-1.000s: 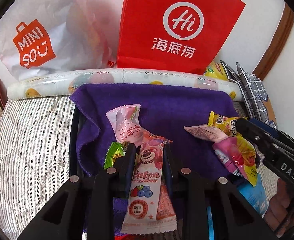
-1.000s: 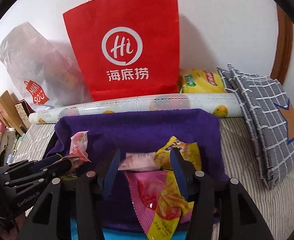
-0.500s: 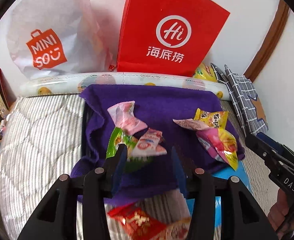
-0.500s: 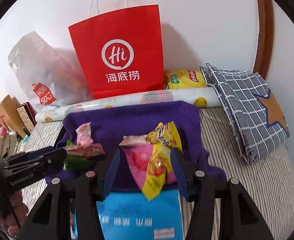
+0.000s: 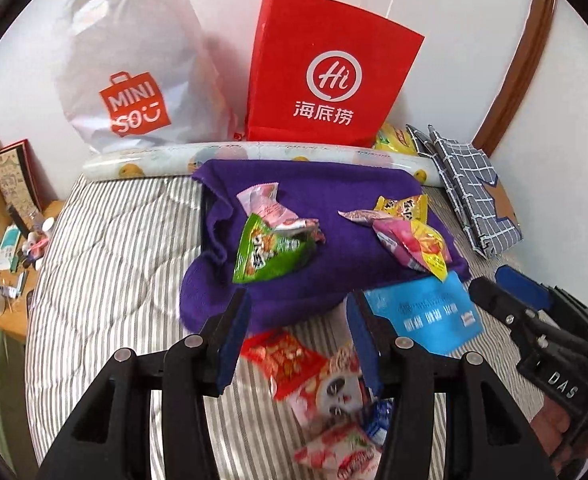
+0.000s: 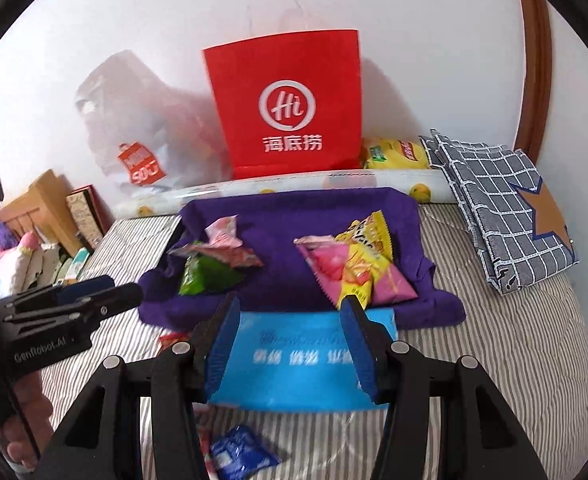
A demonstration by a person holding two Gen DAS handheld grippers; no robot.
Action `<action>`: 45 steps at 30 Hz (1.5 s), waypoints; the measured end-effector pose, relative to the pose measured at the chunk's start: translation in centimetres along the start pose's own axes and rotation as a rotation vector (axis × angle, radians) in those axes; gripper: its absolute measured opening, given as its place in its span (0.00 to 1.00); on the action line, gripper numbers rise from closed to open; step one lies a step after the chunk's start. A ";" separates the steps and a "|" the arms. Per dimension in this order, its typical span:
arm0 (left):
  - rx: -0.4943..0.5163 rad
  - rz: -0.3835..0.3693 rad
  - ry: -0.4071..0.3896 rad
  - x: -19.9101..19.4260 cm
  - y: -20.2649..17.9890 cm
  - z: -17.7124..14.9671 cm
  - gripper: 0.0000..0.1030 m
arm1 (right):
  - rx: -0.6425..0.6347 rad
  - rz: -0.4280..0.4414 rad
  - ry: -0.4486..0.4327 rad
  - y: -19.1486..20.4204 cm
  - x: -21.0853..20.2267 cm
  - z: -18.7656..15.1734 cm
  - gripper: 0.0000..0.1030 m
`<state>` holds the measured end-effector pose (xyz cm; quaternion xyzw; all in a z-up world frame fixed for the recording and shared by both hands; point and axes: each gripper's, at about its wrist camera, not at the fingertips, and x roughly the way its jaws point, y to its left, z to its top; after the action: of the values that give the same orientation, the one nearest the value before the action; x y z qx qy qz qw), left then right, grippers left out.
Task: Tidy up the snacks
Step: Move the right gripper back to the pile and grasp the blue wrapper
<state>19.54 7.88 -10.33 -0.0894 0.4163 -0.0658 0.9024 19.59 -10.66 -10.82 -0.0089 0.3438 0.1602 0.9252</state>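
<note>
On the purple towel (image 5: 326, 216), two snack piles are lying apart: green packet (image 5: 270, 252) left, pink-yellow packets (image 6: 354, 268) right. Left tool (image 5: 298, 336), jaws just opened, is gripping nothing; right tool (image 6: 290, 340) is hovering parted, empty, over the blue pouch (image 6: 306, 364).

Left tool (image 5: 298, 336) empty (just opening) above red packet (image 5: 284, 358).

The red paper bag (image 5: 330, 80) at the upper centre of the frame carries a white circled "Hi" logo with "海底捞" beneath it. On the translucent plastic bag (image 5: 134, 72) at upper left, an orange shopping-bag emblem reads "MINI SO". The right gripper (image 5: 510, 300), at the lower right edge, shows "DAS". In the right wrist view the left gripper (image 6: 126, 296), at lower left, reads "GenRobot.AI". White characters on the blue packet (image 6: 302, 364) are too blurred to read.
</note>
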 end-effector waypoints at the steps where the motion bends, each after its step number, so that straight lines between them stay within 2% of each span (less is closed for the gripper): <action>1: -0.002 -0.002 0.000 -0.3 0.0 -0.3 0.48 | -0.003 0.000 0.004 0.1 -0.2 -0.3 0.49; 9: -0.015 0.006 0.001 -2.0 -0.4 -2.5 0.48 | -0.056 -0.027 0.006 1.4 -1.9 -2.8 0.49; 24: -0.005 0.021 0.010 -3.2 -0.9 -4.8 0.48 | -0.030 -0.004 0.037 1.5 -2.4 -5.2 0.49; 45: -0.079 0.030 0.041 -2.4 2.8 -6.5 0.48 | -0.041 0.006 0.166 3.1 0.9 -8.6 0.49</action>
<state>13.16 10.37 -13.27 -0.1176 0.4381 -0.0376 0.8904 13.88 -8.52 -17.65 -0.0400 0.4161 0.1685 0.8927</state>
